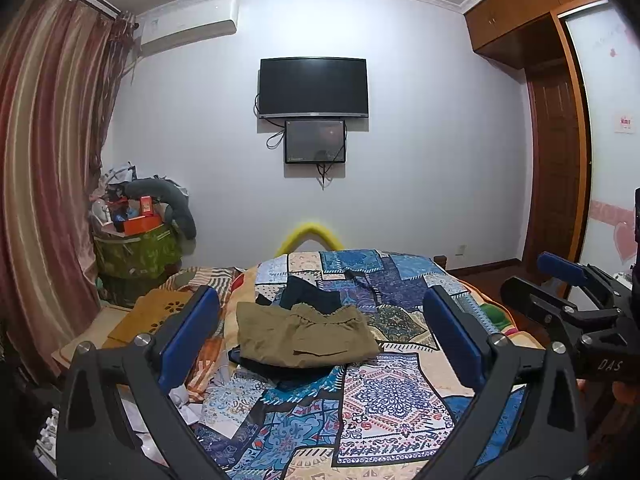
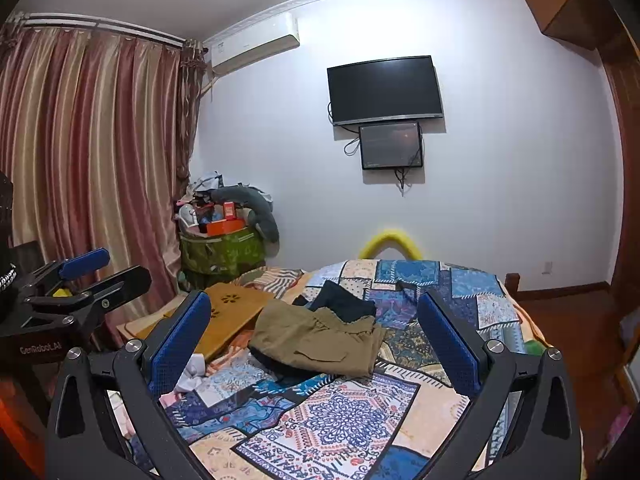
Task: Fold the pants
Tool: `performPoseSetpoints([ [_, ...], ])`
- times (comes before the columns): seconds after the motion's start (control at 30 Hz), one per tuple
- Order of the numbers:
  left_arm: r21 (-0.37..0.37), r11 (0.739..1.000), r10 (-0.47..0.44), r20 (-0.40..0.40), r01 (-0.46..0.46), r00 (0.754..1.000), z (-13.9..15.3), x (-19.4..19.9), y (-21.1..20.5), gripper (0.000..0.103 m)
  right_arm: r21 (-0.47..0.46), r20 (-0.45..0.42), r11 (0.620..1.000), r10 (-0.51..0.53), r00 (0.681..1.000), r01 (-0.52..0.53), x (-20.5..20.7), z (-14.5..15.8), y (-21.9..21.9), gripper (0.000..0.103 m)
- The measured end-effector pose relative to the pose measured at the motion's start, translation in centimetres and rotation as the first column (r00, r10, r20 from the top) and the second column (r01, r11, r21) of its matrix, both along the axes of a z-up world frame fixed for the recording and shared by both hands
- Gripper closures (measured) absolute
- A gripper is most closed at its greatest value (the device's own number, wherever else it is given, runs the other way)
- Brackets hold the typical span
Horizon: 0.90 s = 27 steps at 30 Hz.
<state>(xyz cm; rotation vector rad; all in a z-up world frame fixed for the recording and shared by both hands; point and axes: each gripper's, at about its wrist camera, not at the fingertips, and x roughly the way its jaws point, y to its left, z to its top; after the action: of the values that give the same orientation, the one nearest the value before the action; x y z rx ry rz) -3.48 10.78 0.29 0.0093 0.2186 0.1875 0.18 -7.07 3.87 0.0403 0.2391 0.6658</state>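
Folded olive-khaki pants (image 1: pixel 304 338) (image 2: pixel 320 340) lie on a patchwork bed cover (image 1: pixel 384 400) (image 2: pixel 348 416), on top of dark garments (image 1: pixel 310 294) (image 2: pixel 344 300) that stick out behind and beneath them. My left gripper (image 1: pixel 320 332) is held above the near part of the bed, open, nothing between its blue pads. My right gripper (image 2: pixel 316 340) hovers likewise, open and empty. Each gripper shows at the edge of the other's view: the right gripper (image 1: pixel 560 272) and the left gripper (image 2: pixel 84 264). Both stay short of the pants.
A wooden lap tray (image 2: pixel 236 312) (image 1: pixel 160 312) rests at the bed's left side. A green bin (image 1: pixel 136 252) (image 2: pixel 222 252) heaped with clutter stands by striped curtains (image 1: pixel 44 168). A TV (image 1: pixel 313 87) hangs on the far wall, with a wardrobe (image 1: pixel 556 160) at the right.
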Motion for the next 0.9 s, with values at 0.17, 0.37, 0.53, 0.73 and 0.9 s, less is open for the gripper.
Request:
performPoseSetpoints([
  [0.17, 0.003, 1.0, -0.003, -0.004, 0.003, 1.0, -0.08, 0.12, -0.1, 0.0, -0.001, 0.003, 1.0, -0.003, 1.0, 0.003, -0.09, -0.01, -0.1, 0.001],
  [0.37, -0.008, 0.999, -0.037, -0.014, 0.037, 0.999, -0.17, 0.35, -0.08, 0.0, 0.004, 0.007, 1.0, -0.01, 1.0, 0.01, -0.1, 0.26, -0.2, 0.001],
  [0.53, -0.009, 0.999, -0.049, -0.024, 0.048, 0.999, -0.19, 0.53, -0.04, 0.0, 0.006, 0.008, 1.0, -0.016, 1.0, 0.015, -0.01, 0.21, -0.26, 0.001],
  [0.73, -0.008, 0.999, -0.054, -0.032, 0.054, 0.998, -0.24, 0.79, -0.09, 0.0, 0.007, 0.01, 1.0, -0.02, 1.0, 0.02, -0.06, 0.24, -0.32, 0.001],
  [0.9, -0.003, 0.998, -0.058, -0.037, 0.058, 0.998, -0.31, 0.88, -0.2, 0.0, 0.009, 0.008, 1.0, -0.023, 1.0, 0.023, 0.16, 0.19, -0.42, 0.001],
])
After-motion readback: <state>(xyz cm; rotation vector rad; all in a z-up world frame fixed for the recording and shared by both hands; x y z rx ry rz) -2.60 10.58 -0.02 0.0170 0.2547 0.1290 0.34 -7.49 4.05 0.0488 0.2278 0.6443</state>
